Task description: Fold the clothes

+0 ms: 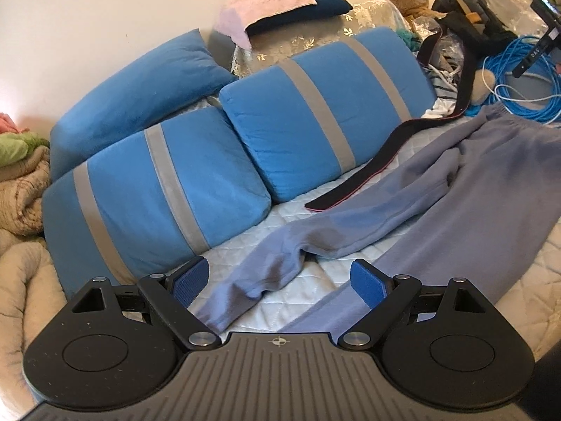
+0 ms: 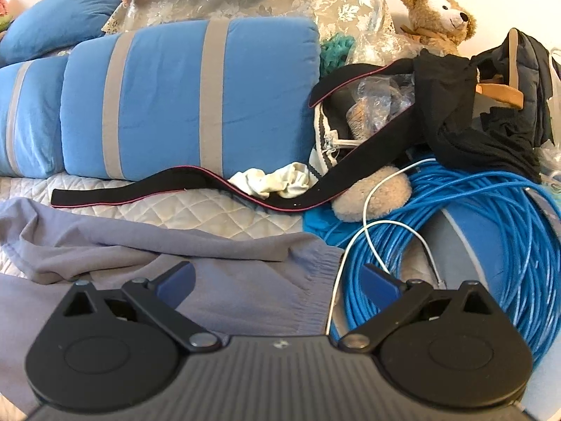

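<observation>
Both jaws stand spread and hold nothing. Pants (image 1: pixel 413 189) lie flat-ish and rumpled on the bed (image 1: pixel 301 210), unfolded, legs apart. From the left gripper (image 1: pixel 280 279) one leg's cuff sits between the fingers at about 11 o'clock, the other leg at 1 o'clock; the long axis runs off toward 2 o'clock, to the waistband. Right gripper (image 2: pixel 277 279) hovers over that waistband (image 2: pixel 317 280), its elastic edge between the fingers at 12 o'clock, cloth spreading toward 9 o'clock. So each hand is nearest its own end — left at the cuffs, right at the waist — and I judge a lengthwise fold would turn on that line. Outward: a black strap (image 2: pixel 196 184) at 11 o'clock, blue cable (image 2: pixel 491 231) at 2 o'clock — close enough to snag — then striped cushions (image 1: pixel 315 119).
</observation>
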The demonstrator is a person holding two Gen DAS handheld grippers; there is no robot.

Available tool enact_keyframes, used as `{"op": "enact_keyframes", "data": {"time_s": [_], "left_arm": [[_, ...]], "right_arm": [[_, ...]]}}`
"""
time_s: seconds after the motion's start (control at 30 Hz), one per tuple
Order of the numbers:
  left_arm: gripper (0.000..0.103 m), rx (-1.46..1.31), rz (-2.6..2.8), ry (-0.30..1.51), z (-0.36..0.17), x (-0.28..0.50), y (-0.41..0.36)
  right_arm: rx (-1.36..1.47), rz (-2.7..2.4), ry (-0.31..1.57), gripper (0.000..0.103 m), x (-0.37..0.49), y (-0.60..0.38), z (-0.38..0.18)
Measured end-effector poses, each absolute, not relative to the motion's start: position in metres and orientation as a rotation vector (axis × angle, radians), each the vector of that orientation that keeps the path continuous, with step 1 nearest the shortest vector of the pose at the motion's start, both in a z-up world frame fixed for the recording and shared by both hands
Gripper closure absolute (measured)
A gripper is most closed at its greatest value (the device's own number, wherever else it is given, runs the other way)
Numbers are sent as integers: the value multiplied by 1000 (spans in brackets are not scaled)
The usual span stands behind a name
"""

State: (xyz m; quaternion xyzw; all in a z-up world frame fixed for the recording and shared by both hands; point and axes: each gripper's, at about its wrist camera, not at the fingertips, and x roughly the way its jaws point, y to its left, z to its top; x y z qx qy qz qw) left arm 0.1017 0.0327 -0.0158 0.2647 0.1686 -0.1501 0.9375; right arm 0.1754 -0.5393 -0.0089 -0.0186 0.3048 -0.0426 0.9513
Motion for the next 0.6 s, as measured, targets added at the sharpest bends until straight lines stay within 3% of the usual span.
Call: {"op": "enact_keyframes", "data": {"time_s": [0.6], "left_arm": [[15,329,-288,415,-17,107,66]], "right_arm": [[-73,-184,600,0,166,-533,10]]}}
